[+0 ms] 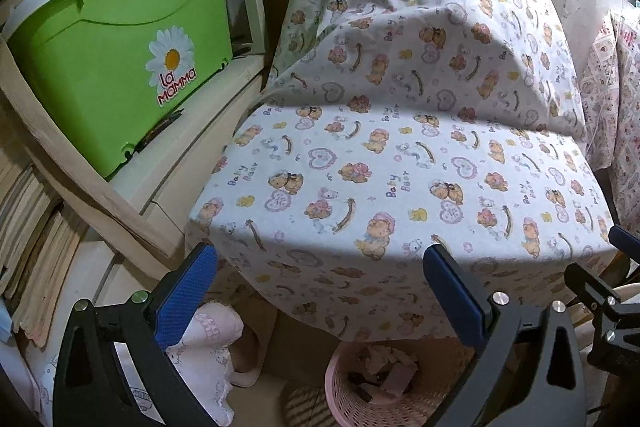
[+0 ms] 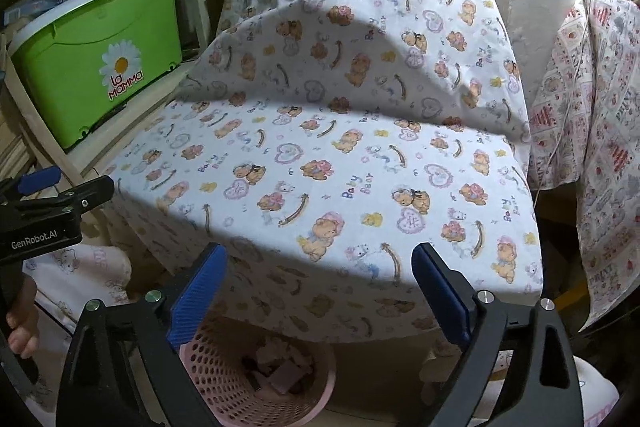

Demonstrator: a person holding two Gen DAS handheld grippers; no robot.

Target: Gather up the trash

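A pink perforated basket [image 1: 352, 399] stands on the floor below the front of a cloth-covered surface; it also shows in the right wrist view [image 2: 216, 363]. Crumpled paper and dark scraps [image 2: 284, 367] lie inside it, also seen in the left wrist view [image 1: 390, 367]. My left gripper [image 1: 320, 259] is open and empty, held above and behind the basket. My right gripper [image 2: 320, 259] is open and empty, also above the basket. The left gripper's body shows at the left edge of the right wrist view [image 2: 44, 211].
A white bear-print cloth [image 1: 400, 147] drapes over a table or bed. A green lidded box [image 1: 112, 59] sits on a shelf at left. Stacked books [image 1: 28, 235] stand below it. A patterned cloth [image 2: 592, 147] hangs at right. A pink-print pillow [image 1: 204, 347] lies on the floor.
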